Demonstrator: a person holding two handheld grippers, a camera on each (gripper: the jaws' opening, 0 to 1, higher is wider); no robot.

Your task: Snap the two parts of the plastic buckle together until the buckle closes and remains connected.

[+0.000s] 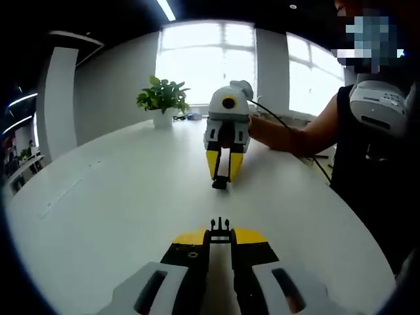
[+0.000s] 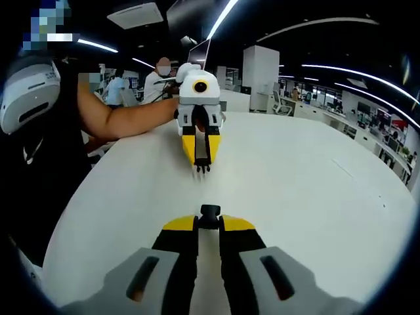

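My left gripper (image 1: 220, 240) is shut on the black pronged buckle part (image 1: 220, 228), whose prongs stick out past the yellow jaw tips. Facing it across the white table (image 1: 111, 197), my right gripper (image 1: 223, 172) is shut on the other black buckle part (image 1: 220, 184). In the right gripper view the right gripper (image 2: 210, 223) holds that socket part (image 2: 210, 211) at its tips. Opposite it the left gripper (image 2: 202, 152) points its pronged part (image 2: 201, 168) back. The two parts are apart, with a stretch of bare table between them.
A potted green plant (image 1: 163, 100) stands at the table's far edge by the windows. The person's arm (image 1: 298, 139) and dark torso are at the right side. More desks and people (image 2: 157, 75) sit beyond the table (image 2: 315, 177) in the office.
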